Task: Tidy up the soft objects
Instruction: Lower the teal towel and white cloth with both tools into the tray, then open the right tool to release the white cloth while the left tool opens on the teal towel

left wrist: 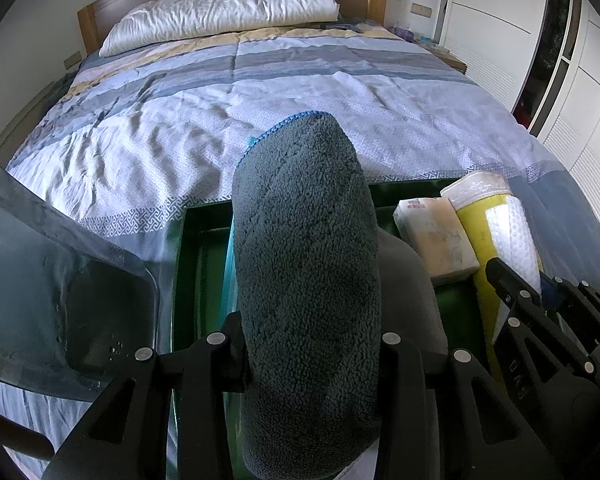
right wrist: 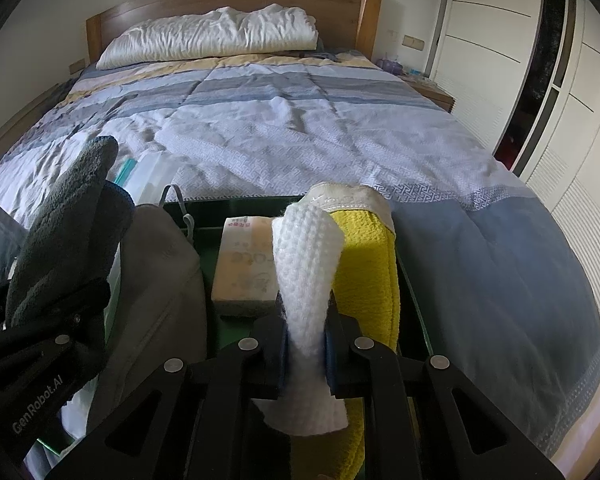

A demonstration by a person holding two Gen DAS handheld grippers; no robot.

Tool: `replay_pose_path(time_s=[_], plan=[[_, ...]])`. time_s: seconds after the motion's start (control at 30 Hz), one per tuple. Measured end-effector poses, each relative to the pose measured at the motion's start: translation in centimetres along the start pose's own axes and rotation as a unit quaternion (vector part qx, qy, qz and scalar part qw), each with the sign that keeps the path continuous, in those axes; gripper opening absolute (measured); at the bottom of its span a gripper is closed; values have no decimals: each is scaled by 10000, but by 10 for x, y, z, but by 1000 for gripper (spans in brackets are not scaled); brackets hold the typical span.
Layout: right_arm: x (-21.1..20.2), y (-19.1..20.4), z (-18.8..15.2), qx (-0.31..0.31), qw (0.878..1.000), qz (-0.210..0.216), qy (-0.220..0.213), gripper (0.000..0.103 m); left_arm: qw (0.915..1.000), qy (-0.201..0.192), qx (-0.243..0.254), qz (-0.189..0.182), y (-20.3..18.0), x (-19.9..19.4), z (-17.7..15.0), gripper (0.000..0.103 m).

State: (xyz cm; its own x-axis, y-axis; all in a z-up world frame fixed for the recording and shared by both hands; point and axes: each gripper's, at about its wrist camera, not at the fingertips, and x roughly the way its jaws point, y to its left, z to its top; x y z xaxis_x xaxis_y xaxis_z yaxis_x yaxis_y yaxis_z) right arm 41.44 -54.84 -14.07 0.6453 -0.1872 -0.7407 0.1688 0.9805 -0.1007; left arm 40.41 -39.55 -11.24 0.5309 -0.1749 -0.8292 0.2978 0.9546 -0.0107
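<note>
Both grippers clamped on rolled cloths over a green tray at the foot of the bed.

Nearest: L gripper (left wrist: 312, 344) w/ jaws part-closed, pressing both sides of a fat dark grey fleece roll (left wrist: 304, 248) w/ blue stitched edge; roll stands tilted up & away, over the tray's left part. R gripper (right wrist: 306, 344) w/ jaws nearly together, pinching a thin white waffle cloth (right wrist: 306, 280) that flares above the pads. Just beyond, in the green tray (left wrist: 204, 216): grey pouch (right wrist: 160, 276) beside the fleece, tissue pack (right wrist: 242, 268) mid-tray, yellow towel (right wrist: 366, 264) along the right side, touching the waffle cloth; a white roll (right wrist: 348, 196) at its far end, prob. another towel. Further off: striped blue/grey quilt (right wrist: 300, 120), white pillow (right wrist: 208, 36), wooden headboard (right wrist: 228, 0), white wardrobe (right wrist: 480, 40) on the right.
</note>
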Motion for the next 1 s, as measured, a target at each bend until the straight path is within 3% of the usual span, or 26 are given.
replay_pose_path(time_s=[0.4, 1.0], plan=[[2, 0, 0, -16, 10000, 20, 14, 14, 10000, 4, 17, -3, -1, 1, 0, 32], [-2, 1, -4, -5, 10000, 77, -34, 40, 10000, 11, 0, -74, -1, 2, 0, 39]])
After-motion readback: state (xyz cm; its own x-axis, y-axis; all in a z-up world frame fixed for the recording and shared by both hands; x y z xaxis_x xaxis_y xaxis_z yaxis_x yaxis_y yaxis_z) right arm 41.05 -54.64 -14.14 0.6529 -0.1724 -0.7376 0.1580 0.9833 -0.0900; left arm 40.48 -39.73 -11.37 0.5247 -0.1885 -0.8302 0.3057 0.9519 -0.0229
